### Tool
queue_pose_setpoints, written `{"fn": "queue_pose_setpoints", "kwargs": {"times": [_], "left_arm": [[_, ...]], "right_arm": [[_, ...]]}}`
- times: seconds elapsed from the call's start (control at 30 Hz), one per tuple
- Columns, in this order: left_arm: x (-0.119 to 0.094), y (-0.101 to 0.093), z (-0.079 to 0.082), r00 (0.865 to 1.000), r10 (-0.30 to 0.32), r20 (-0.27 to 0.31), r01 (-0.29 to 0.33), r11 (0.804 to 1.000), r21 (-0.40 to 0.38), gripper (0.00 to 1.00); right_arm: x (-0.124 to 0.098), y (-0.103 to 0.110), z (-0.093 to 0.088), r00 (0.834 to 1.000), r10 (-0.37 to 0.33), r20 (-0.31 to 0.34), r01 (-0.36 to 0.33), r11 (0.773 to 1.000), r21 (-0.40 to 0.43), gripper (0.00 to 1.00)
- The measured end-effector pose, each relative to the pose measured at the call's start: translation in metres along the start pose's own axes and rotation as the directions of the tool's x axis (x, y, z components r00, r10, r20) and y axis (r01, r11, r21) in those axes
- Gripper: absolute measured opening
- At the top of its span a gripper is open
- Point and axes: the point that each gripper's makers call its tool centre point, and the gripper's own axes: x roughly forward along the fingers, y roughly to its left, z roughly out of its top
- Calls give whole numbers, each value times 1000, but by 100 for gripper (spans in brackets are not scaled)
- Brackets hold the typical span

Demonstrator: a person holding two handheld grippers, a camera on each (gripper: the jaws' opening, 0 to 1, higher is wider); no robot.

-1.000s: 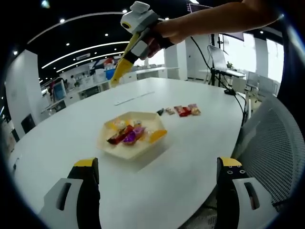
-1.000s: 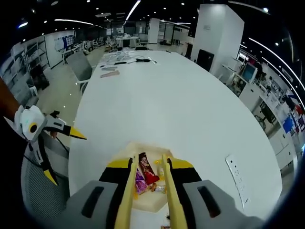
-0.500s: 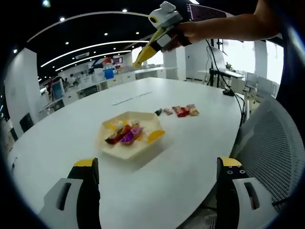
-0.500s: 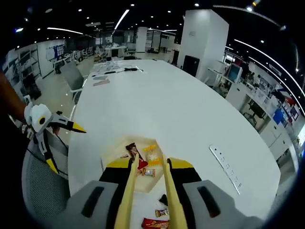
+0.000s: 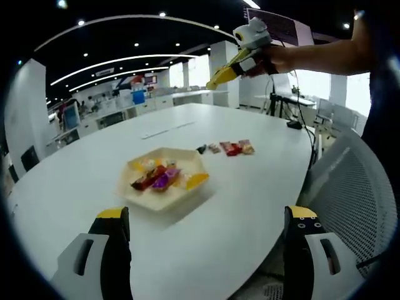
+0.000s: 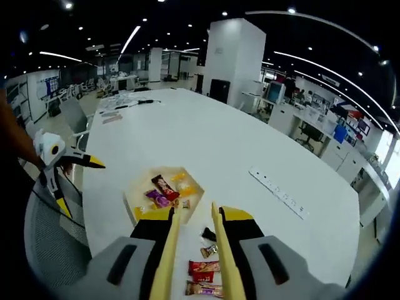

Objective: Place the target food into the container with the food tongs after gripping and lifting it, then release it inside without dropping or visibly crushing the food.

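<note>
A pale hexagonal tray [image 5: 154,202] holds several wrapped snacks [image 5: 160,177], red, purple and orange. More wrapped snacks [image 5: 229,148] lie in a row on the white table to its right. My left gripper [image 5: 207,214] is open, low and well short of the tray. My right gripper [image 5: 237,61] hangs high above the table in a hand, shut on the yellow food tongs [image 5: 220,77]. In the right gripper view the tongs [image 6: 194,250] stand apart with nothing between them, their tips just short of the tray [image 6: 139,195] and above the loose snacks [image 6: 204,267].
The left gripper [image 6: 80,186] shows open at the table's left edge, over a grey mesh chair [image 6: 37,250]. A long white power strip [image 6: 278,194] lies on the table to the right. Another mesh chair [image 5: 353,187] stands by the table edge.
My right gripper has risen and drawn back from over the tray toward the loose snacks. The tray, earlier between the tong tips, now lies ahead of them. The left gripper stays open.
</note>
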Motion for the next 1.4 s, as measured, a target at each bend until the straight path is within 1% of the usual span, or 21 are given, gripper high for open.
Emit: {"fn": "queue_pose_setpoints", "kwargs": {"times": [0.17,0.27,0.4,0.5,0.57,0.67,0.8,0.9,1.03,1.23,1.33,1.4], "left_arm": [[1,-3,-1,1000,-16,-5,16,1000,-3,100],[1,-6,-1,1000,-27,-6,27,1000,3,100],[1,-5,-1,1000,-25,-3,25,1000,-4,100],[1,-6,-2,1000,-30,-9,30,1000,-5,100],[2,-7,-3,999,-34,-16,34,999,0,100],[2,-6,-5,999,-31,-20,31,1000,0,100],[2,-7,-5,999,-34,-24,34,999,-7,100],[2,-10,-5,999,-42,-29,42,999,7,100],[3,-9,-7,998,-43,-38,43,999,6,100],[4,-11,-9,997,-50,-51,51,999,10,100],[4,-12,-11,997,-55,-62,56,998,12,100],[5,-12,-12,996,-55,-64,56,998,15,100]], "right_arm": [[-12,-1,-8,1000,-23,13,23,1000,20,28],[-18,-3,-18,999,-37,9,37,999,28,28],[-20,-7,-41,998,-57,-8,57,997,48,28],[-20,-10,-56,997,-74,-6,74,995,73,28],[-18,-12,-67,996,-89,-18,90,993,80,28],[-16,-11,-83,996,-90,-29,92,992,90,28],[-12,-11,-110,994,-85,-63,90,991,97,28],[-10,-14,-127,993,-83,-82,91,991,99,28],[-5,-16,-141,993,-74,-94,84,990,109,29],[18,-17,-167,989,-31,-142,46,993,104,29],[28,-17,-174,987,-16,-158,33,994,104,29],[32,-15,-175,987,-3,-162,21,994,110,29]]}}
